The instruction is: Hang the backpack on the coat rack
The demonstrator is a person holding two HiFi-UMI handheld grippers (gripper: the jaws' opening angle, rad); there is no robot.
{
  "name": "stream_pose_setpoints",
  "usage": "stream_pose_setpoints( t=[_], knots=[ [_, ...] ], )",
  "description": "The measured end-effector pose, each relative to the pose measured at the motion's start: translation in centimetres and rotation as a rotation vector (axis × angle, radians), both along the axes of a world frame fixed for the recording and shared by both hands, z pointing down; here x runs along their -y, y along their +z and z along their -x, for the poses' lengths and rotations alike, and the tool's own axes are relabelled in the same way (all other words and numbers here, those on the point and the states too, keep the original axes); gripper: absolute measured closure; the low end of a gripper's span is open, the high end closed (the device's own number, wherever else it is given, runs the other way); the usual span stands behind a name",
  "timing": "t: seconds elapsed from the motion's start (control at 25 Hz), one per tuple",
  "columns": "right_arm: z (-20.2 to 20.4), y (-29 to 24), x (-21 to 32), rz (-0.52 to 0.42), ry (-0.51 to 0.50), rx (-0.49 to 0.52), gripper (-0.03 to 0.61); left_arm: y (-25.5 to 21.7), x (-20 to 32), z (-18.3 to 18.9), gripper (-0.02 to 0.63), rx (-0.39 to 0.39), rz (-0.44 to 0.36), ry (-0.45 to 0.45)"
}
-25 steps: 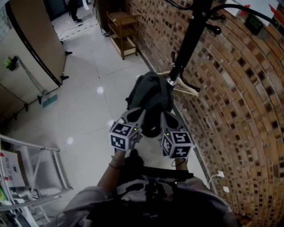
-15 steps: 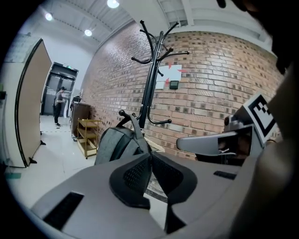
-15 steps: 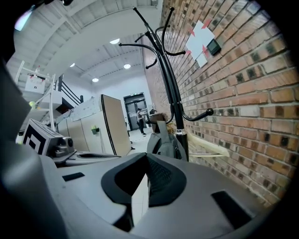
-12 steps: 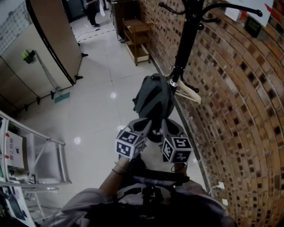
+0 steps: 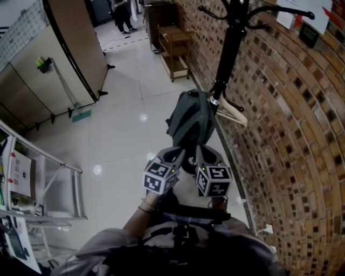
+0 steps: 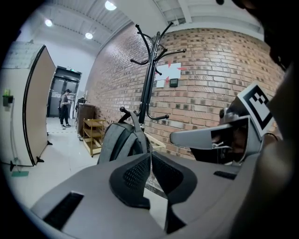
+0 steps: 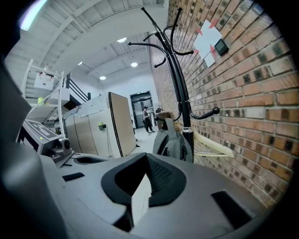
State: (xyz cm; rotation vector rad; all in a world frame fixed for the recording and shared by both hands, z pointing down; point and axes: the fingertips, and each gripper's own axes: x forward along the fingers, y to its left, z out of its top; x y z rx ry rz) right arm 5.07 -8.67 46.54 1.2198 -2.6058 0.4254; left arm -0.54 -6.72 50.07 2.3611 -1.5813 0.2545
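The grey backpack [image 5: 188, 121] hangs by its top loop from a low hook of the black coat rack [image 5: 229, 48], close to the brick wall. It also shows in the left gripper view, backpack [image 6: 119, 142] beside the rack [image 6: 150, 79], and in the right gripper view, backpack [image 7: 170, 142] against the rack [image 7: 180, 79]. My left gripper [image 5: 177, 154] and right gripper [image 5: 201, 154] are side by side just short of the bag, not touching it. Both are shut with nothing between their pads. The left gripper [image 6: 150, 156] and right gripper [image 7: 145, 161] point at the bag.
A pale wooden hanger [image 5: 232, 113] hangs on the rack beside the bag. The brick wall [image 5: 291, 118] runs along the right. A wooden shelf cart [image 5: 175, 46] stands further back, a metal shelving frame [image 5: 48, 188] at the left, a brown partition [image 5: 75, 48] beyond it, and a person [image 5: 121, 11] far off.
Both grippers have drawn back a little from the backpack and sunk slightly, the left one more. The bag stays hanging on the rack. The jaws stayed shut.
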Motion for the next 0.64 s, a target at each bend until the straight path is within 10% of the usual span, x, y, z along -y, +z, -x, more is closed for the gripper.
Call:
stream_pose_setpoints(
  t=[0.64],
  knots=[
    [1.3,0.6,-2.0,-0.042,-0.060,-0.023,0.568,0.6,-2.0,0.5,0.600,0.016,0.005,-0.025]
  ],
)
